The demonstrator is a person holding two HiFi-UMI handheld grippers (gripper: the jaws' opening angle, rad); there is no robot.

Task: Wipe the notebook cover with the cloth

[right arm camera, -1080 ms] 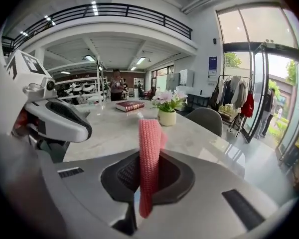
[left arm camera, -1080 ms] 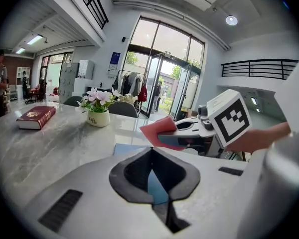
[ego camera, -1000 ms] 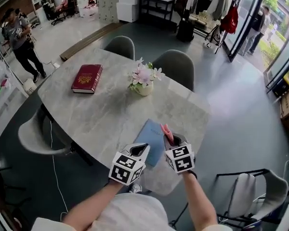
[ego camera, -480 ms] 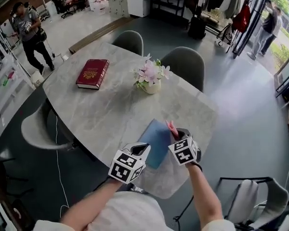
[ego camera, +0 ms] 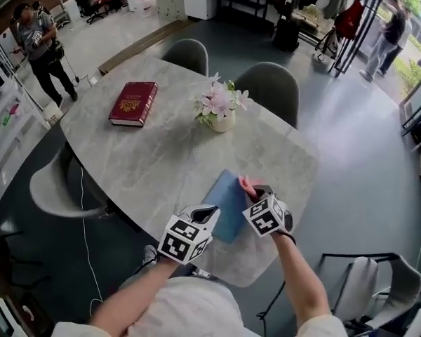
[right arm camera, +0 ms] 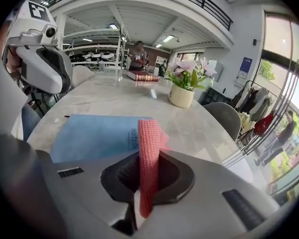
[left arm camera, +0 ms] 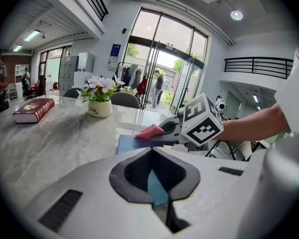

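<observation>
A blue notebook [ego camera: 223, 202] lies flat near the table's front edge, also in the left gripper view [left arm camera: 131, 143] and the right gripper view [right arm camera: 94, 136]. My right gripper [ego camera: 255, 196] is shut on a folded pink cloth [ego camera: 247, 185], which stands up between the jaws [right arm camera: 149, 153]. The cloth's tip hangs at the notebook's far right edge [left arm camera: 150, 131]. My left gripper [ego camera: 205, 214] is at the notebook's near left corner. A strip of the blue cover shows pinched between its closed jaws [left arm camera: 157, 193].
A red book [ego camera: 133, 104] lies at the table's far left and a pot of pink flowers [ego camera: 222, 112] stands mid-table. Grey chairs [ego camera: 270, 90] ring the marble table [ego camera: 161, 160]. A person [ego camera: 38, 44] stands at the back left.
The right gripper with the cloth has shifted slightly along the notebook's right edge. The left gripper has kept its place at the near corner.
</observation>
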